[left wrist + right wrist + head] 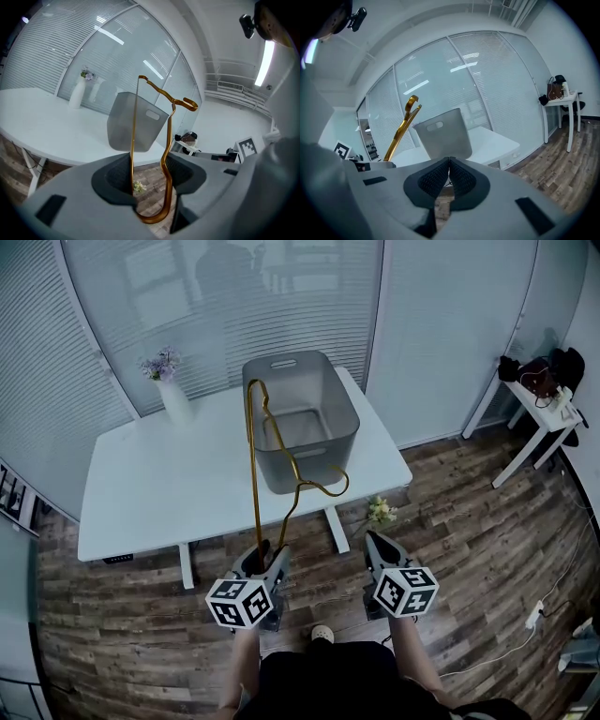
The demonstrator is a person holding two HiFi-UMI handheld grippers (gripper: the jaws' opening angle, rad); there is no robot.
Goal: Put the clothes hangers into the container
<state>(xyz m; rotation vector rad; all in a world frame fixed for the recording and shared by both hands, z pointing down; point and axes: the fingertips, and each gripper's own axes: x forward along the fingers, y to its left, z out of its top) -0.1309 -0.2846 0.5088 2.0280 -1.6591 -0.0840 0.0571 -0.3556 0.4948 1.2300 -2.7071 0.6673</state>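
At the far left of the white table [150, 493] we see a white vase [175, 401] holding purple flowers [161, 362], well apart from the bin. Moving right, our left gripper [267, 554] is over the wood floor [122, 615], short of the table's near edge. It pinches a gold wire clothes hanger [253, 456]. In the left gripper view, the hanger's bottom bend sits between the jaws, with one strand against each pad. The hanger rises from that grip, and its hook curls off to the right. From the head view its top crosses the bin's left rim, but it is outside the bin.

The grey plastic container [323, 442] stands on the right half of the table, near the front edge. It is upright with handle slots in its end walls, and its grey bottom is in plain view.

Right of the hanger, our right gripper [373, 542] has its jaws pressed together, tips meeting on nothing. Just beyond it, a small flower bunch [380, 512] lies on the floor by the table leg. At the far right stands a white side table [525, 418] carrying dark bags [536, 371].
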